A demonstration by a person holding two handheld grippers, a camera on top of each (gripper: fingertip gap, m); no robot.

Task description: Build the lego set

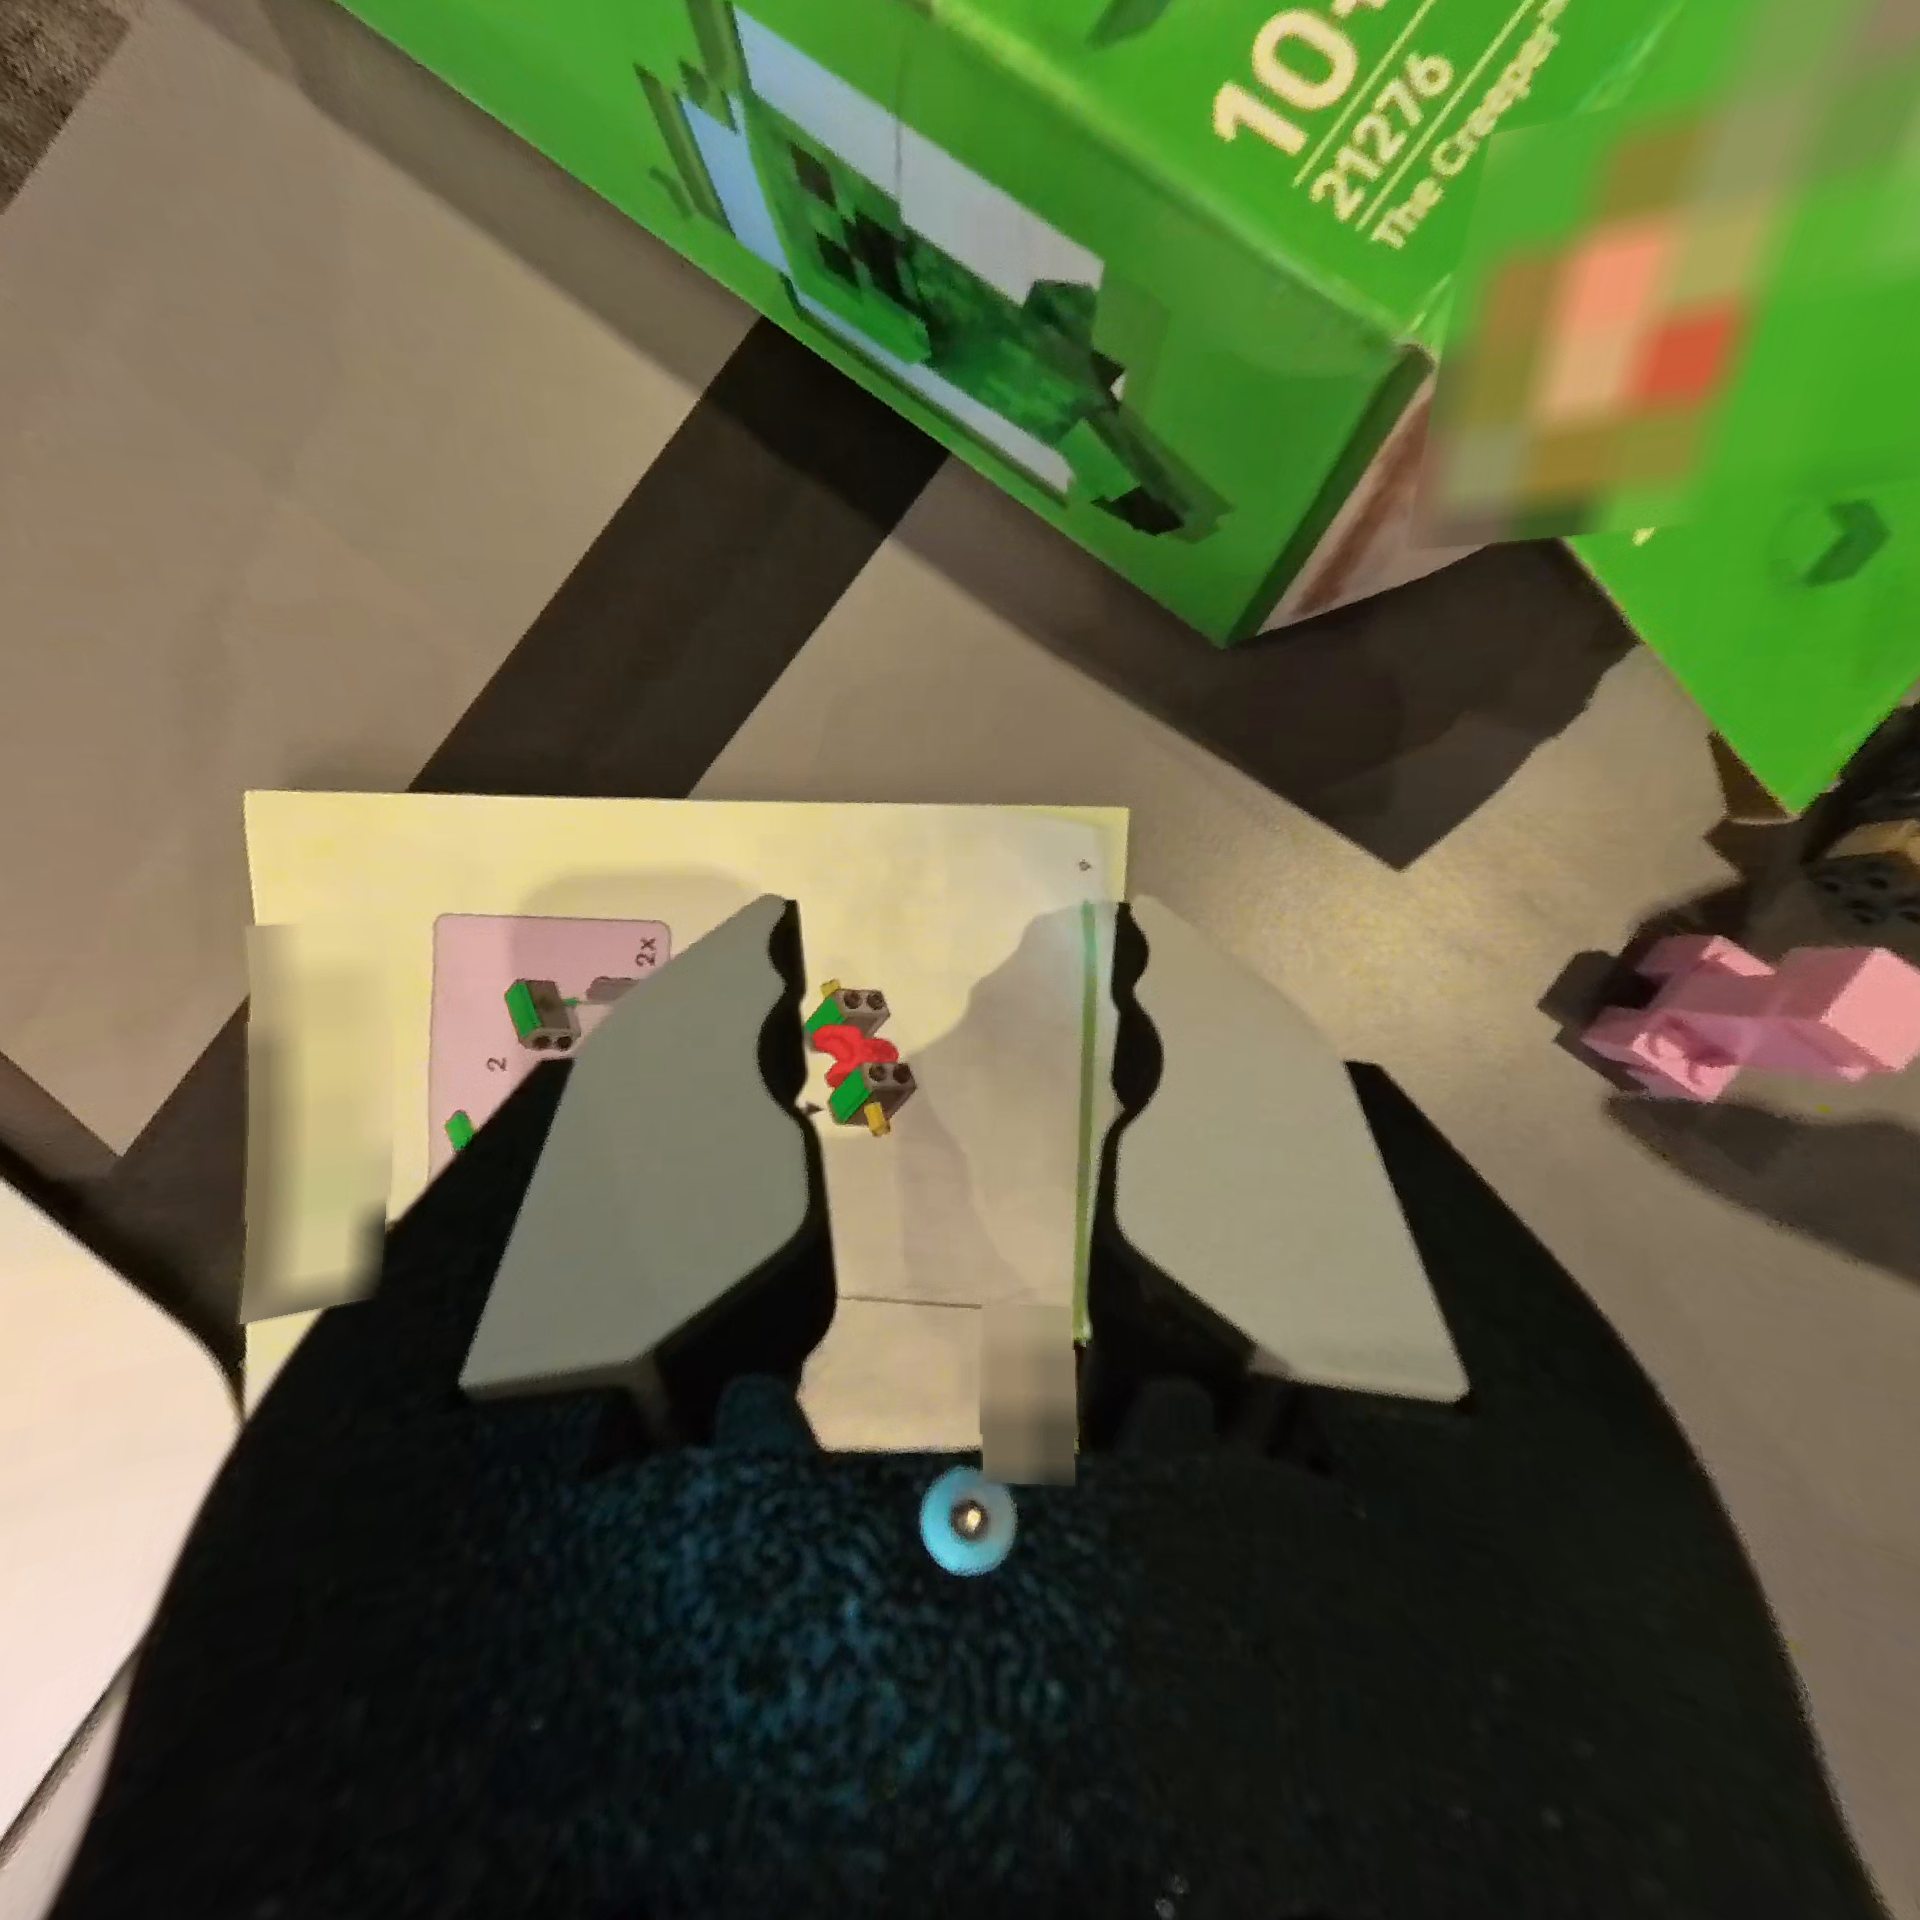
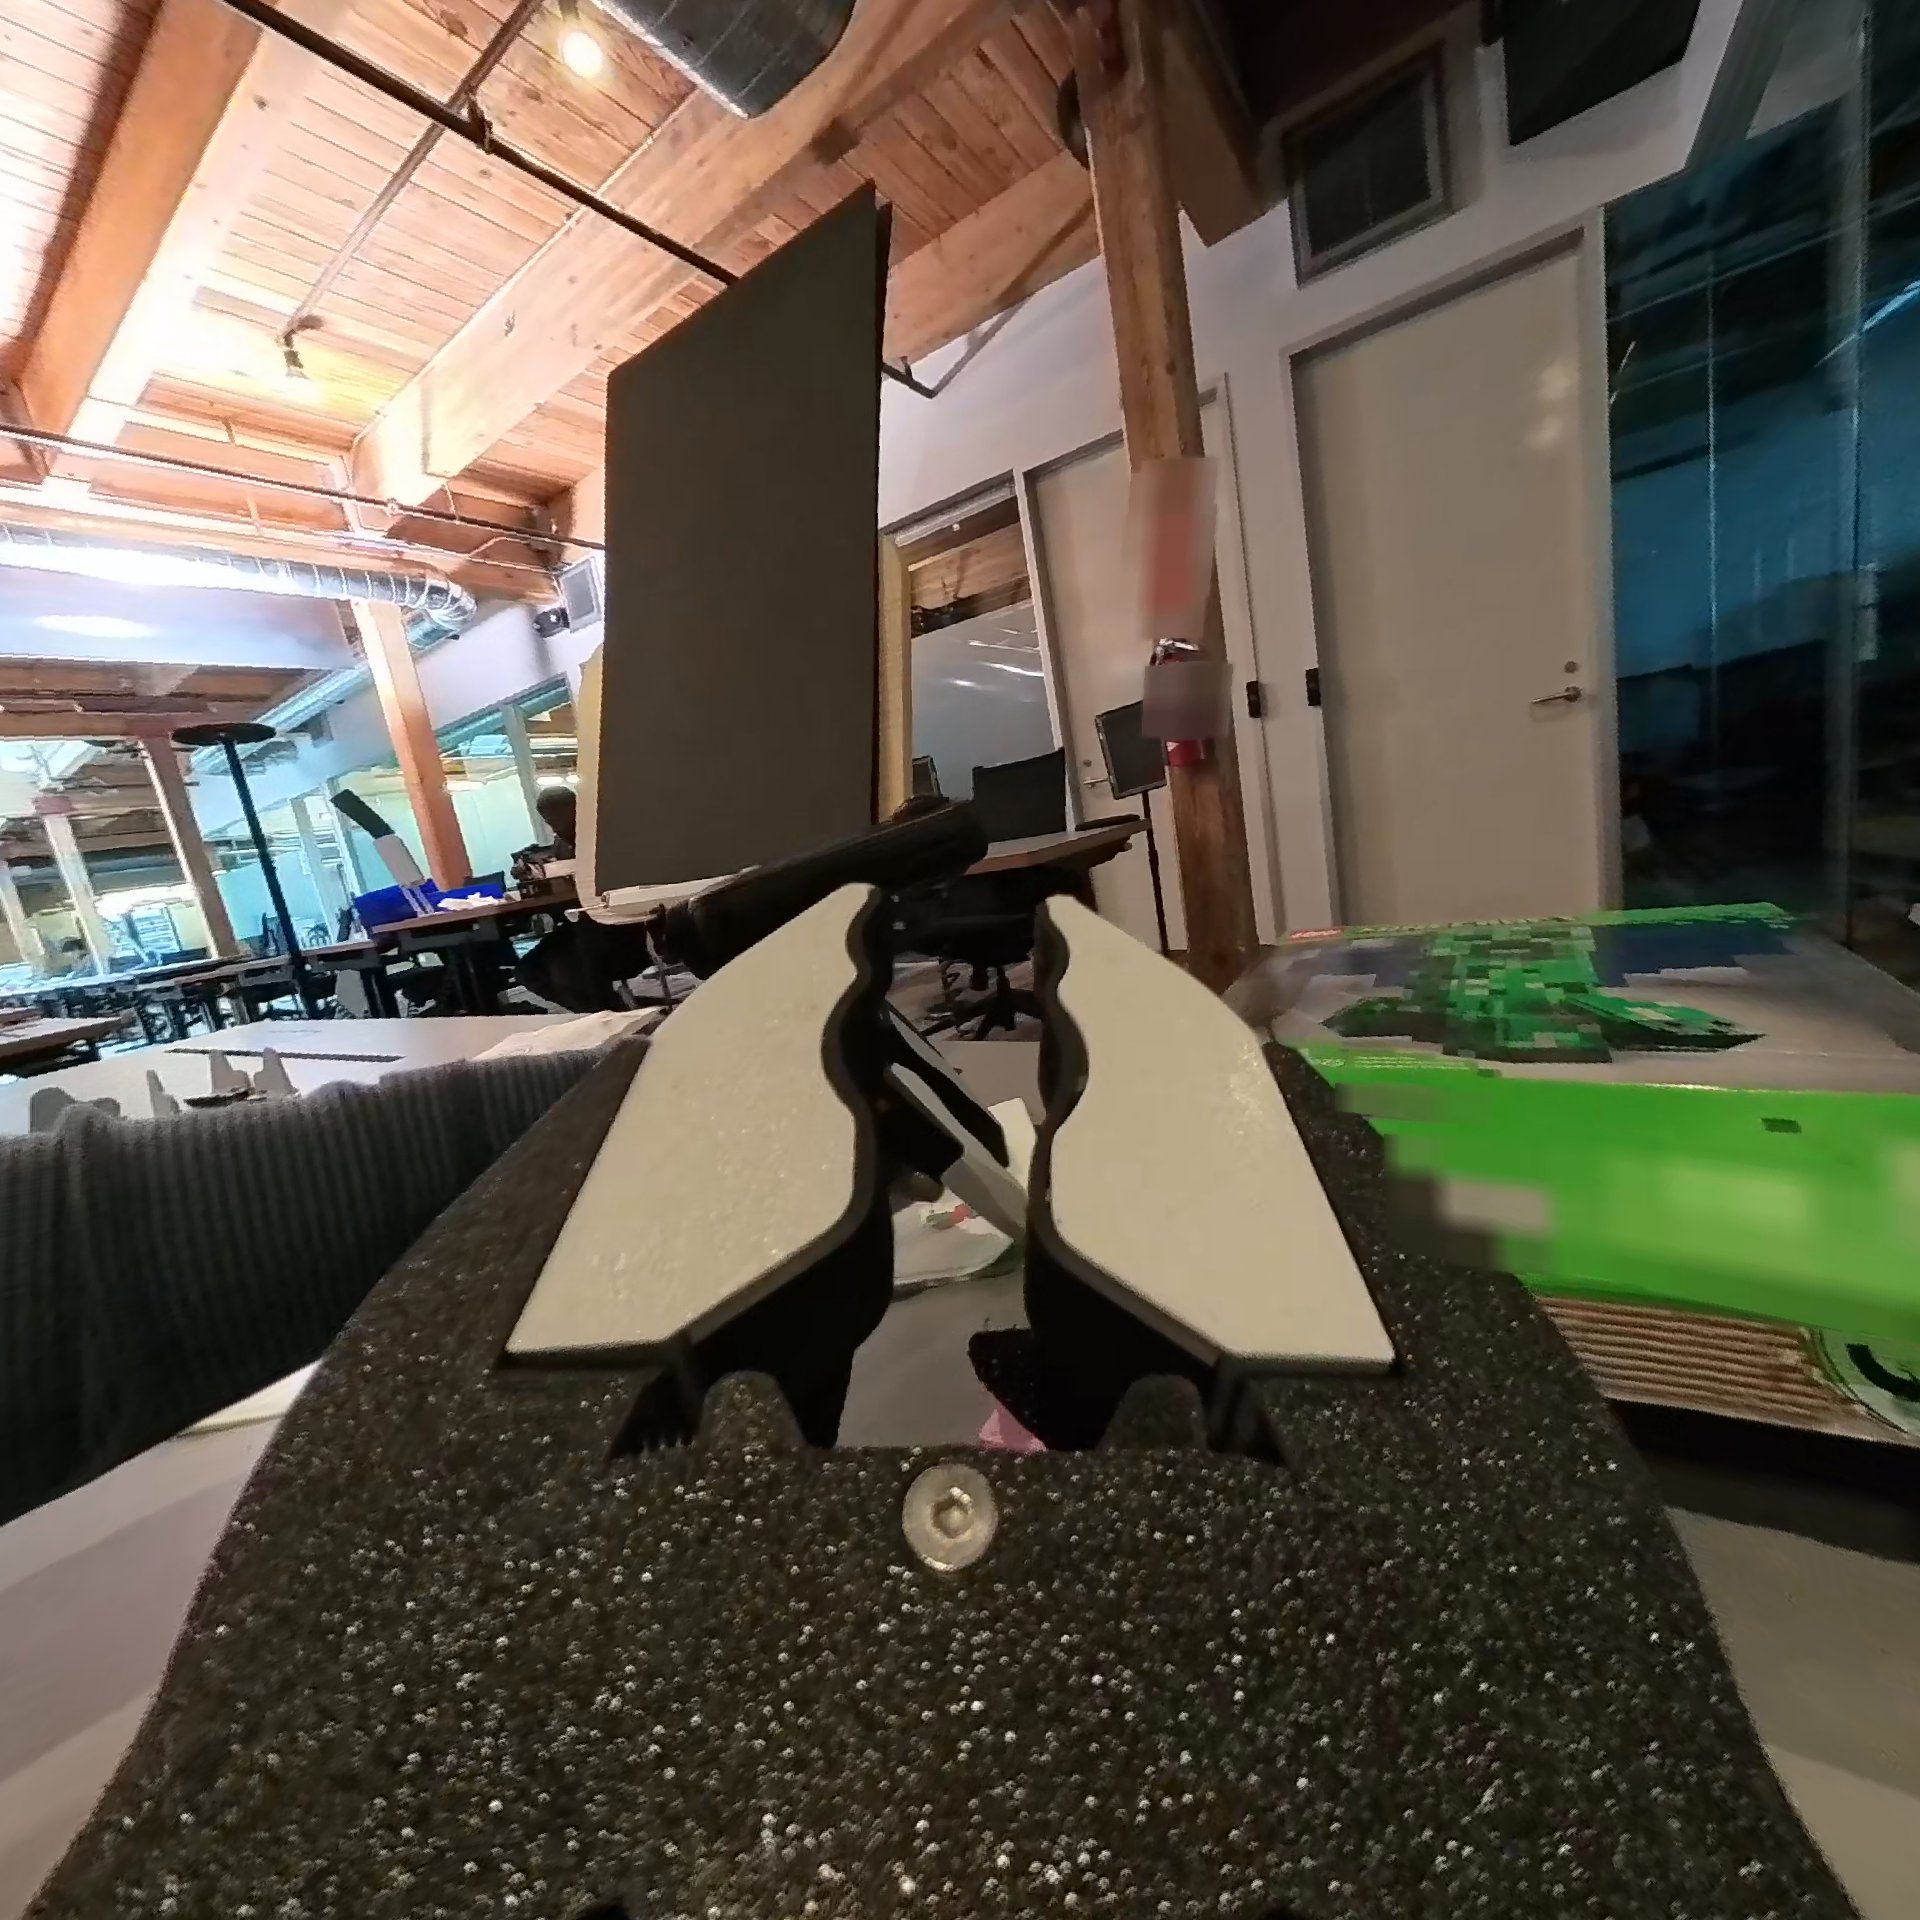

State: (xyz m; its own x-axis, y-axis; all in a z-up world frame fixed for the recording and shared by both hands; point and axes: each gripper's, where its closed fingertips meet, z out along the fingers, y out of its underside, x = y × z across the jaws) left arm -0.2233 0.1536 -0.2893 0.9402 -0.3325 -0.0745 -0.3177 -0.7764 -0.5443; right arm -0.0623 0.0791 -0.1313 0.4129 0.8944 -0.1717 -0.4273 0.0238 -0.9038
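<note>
Two grippers are up and neither carries a brick. The left gripper (image 1: 961,1029) hangs over the open instruction booklet (image 1: 686,862) on the grey table (image 1: 312,499), fingers spread with nothing between them, framing a printed build step, probably so the page can be read before a part is fetched. Behind the booklet lies the green set box (image 1: 1091,312), pushed back, I would guess, to keep the working area free. A small pink built model (image 1: 1756,1029) sits off to the right, well apart from the page. The right gripper (image 2: 956,966) is raised and level, fingers parted and empty, pointing across the room past a grey sleeve (image 2: 260,1195), apparently parked.
</note>
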